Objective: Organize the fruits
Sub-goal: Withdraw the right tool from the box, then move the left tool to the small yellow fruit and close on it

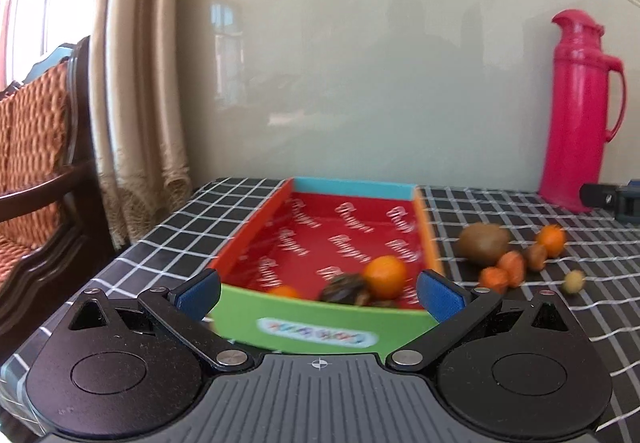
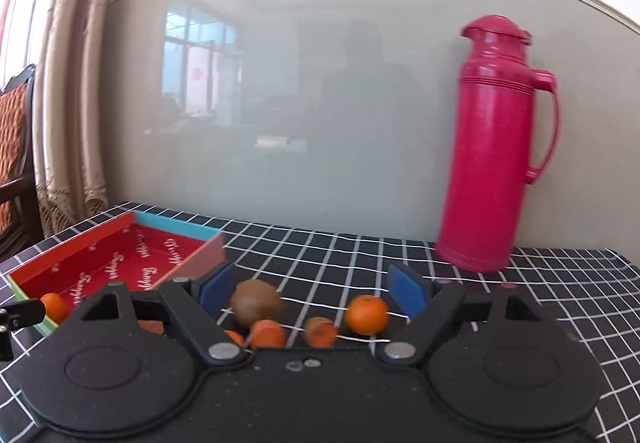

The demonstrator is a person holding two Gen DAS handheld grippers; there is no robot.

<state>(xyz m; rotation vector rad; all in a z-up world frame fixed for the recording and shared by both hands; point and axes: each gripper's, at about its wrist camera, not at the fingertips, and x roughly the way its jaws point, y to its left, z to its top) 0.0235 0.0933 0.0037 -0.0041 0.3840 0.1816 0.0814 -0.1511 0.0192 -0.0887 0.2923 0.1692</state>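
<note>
both grippers, left gripper [image 1: 320, 293] and right gripper [image 2: 316, 289], jaws spread and empty, before tray [image 1: 256, 307] and kiwi [image 2: 256, 301]

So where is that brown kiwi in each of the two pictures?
Left wrist view: the kiwi lies on the checked cloth at right, just outside the tray's orange wall, beyond the smaller fruit.
Right wrist view: the kiwi is low and centre-left, seen between the blue fingers, nearer the left one.
Shared landmark: the pink thermos, standing against the wall behind and right of it.
</note>
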